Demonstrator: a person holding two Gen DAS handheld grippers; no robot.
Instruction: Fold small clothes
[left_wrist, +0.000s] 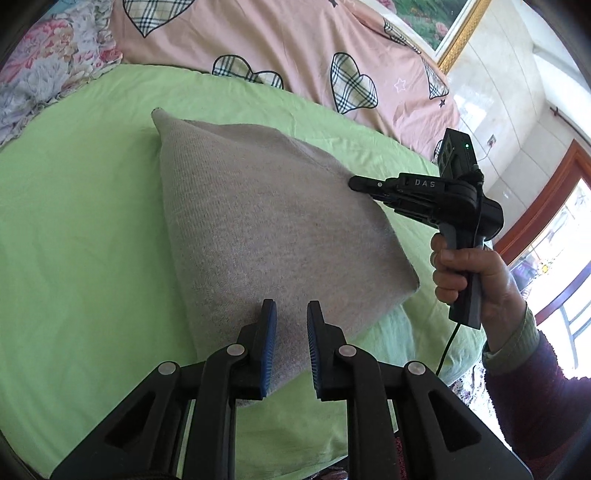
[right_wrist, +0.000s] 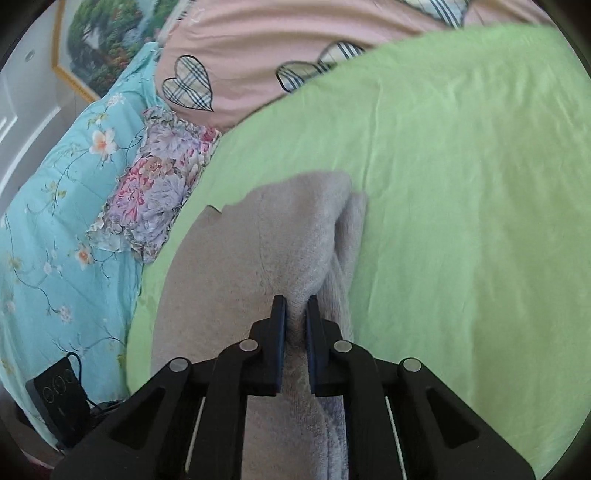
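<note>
The right gripper pinches the grey garment at its 3 o'clock edge; the left gripper stands apart (probably ungripped), so lifting may skew the fold.

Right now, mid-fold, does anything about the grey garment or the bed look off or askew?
Nothing damaged or spilled. The grey garment lies at a slant on the green sheet, and its edge is bunched between the right tongs. The left tongs stand open over its near edge.
</note>
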